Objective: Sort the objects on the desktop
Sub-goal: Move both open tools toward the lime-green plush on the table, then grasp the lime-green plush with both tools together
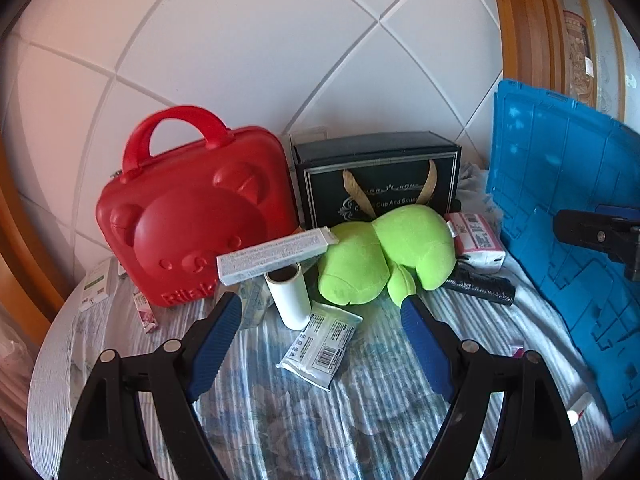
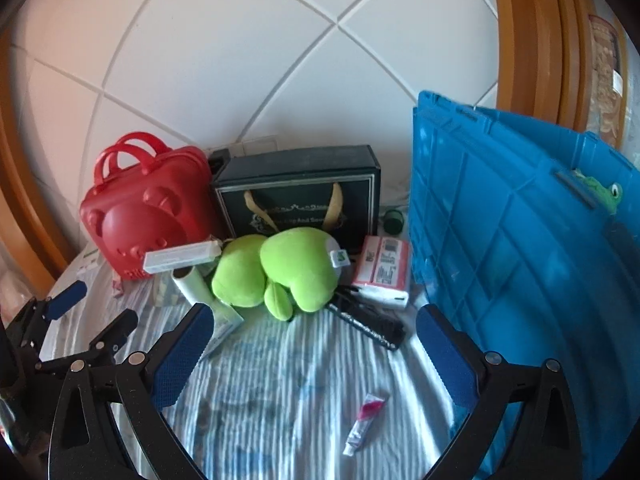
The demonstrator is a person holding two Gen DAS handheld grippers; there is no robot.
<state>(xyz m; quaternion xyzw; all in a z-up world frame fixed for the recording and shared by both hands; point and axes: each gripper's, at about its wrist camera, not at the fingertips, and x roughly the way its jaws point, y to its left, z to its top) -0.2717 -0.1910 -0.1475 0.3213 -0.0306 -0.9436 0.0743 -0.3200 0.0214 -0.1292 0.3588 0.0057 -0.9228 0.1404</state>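
Observation:
A cluttered table with a striped blue-white cloth [image 1: 360,400] holds a lime-green plush toy [image 1: 384,256] [image 2: 276,272] in the middle. In front of it lie a long white box [image 1: 276,254], a white roll [image 1: 288,296] and a flat white packet [image 1: 320,344]. My left gripper [image 1: 320,302] hovers open just short of the roll and packet, with nothing between its blue pads. My right gripper [image 2: 314,314] is open too, in front of the plush and a black roll of bags [image 2: 368,320]. A small pink tube [image 2: 366,420] lies on the cloth below it.
A red bear-shaped case [image 1: 192,216] and a dark gift box [image 1: 376,176] stand against the tiled wall. A tall blue crate [image 2: 520,260] fills the right side, with a green frog toy [image 2: 604,196] inside. A pink-white tissue pack [image 2: 384,272] lies beside the crate. Small boxes [image 1: 96,284] sit far left.

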